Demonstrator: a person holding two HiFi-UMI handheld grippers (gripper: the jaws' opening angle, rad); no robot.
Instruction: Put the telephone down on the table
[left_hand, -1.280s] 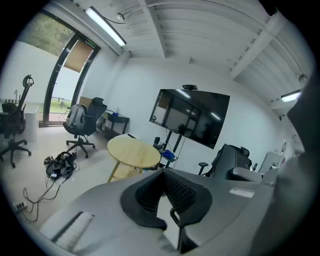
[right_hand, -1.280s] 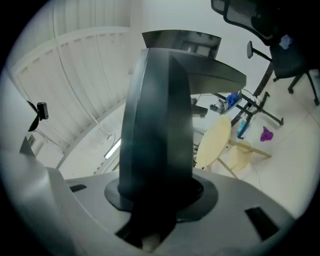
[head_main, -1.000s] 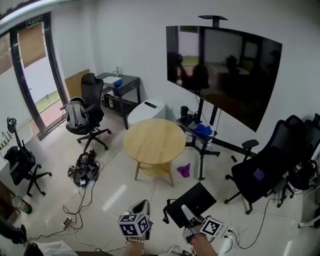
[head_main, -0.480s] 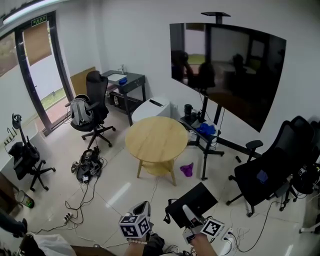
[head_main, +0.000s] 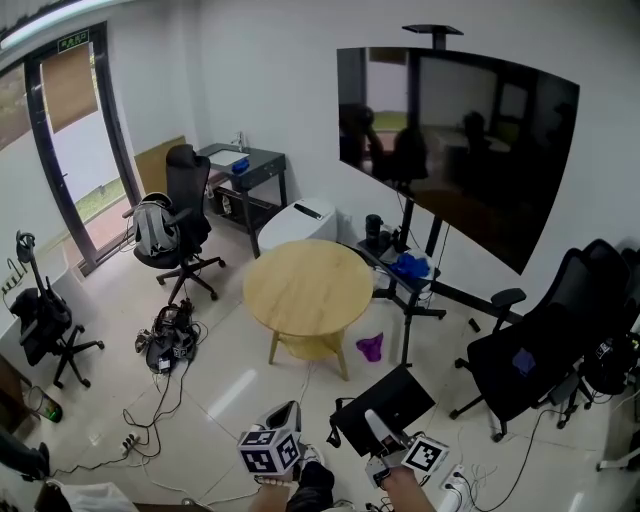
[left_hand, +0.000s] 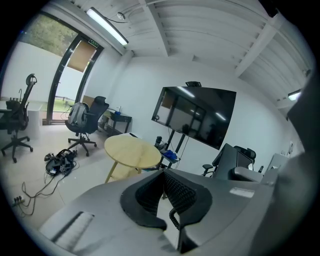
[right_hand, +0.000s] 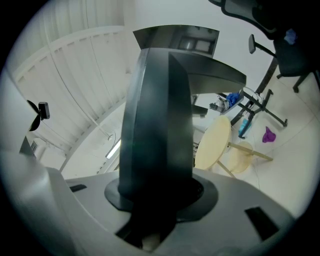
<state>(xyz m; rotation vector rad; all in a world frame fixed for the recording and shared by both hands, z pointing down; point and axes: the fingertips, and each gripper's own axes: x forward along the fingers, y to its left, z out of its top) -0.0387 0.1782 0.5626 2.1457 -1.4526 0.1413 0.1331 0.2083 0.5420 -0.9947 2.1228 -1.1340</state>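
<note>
At the near end of the room, low in front of the person, the right gripper (head_main: 376, 424) has its two jaws clamped on one end of a flat black rectangular telephone (head_main: 385, 402). From that gripper's own view, the dark slab rises straight out from between the jaws and fills the middle of the sight. The telephone hangs over the pale tiled floor (head_main: 240, 385), off any surface.

Just to its left, the left gripper (head_main: 287, 408) points the same way. Its ribbed black pads (left_hand: 150, 192) are drawn together at the tips and grip nothing.

Farther into the room stands the round pale wooden table (head_main: 305, 285), well apart from the telephone and both grippers, with a smaller shelf beneath its top. A small purple scrap (head_main: 370, 347) lies on the floor near its foot. Beside that is the black stand of a large dark wall screen (head_main: 455, 140).

To the left, a black office chair (head_main: 185, 215) carries a grey backpack (head_main: 152, 228), with a tangle of black cables (head_main: 165, 345) on the floor nearby. Another black office chair (head_main: 530, 355) stands on the right.
</note>
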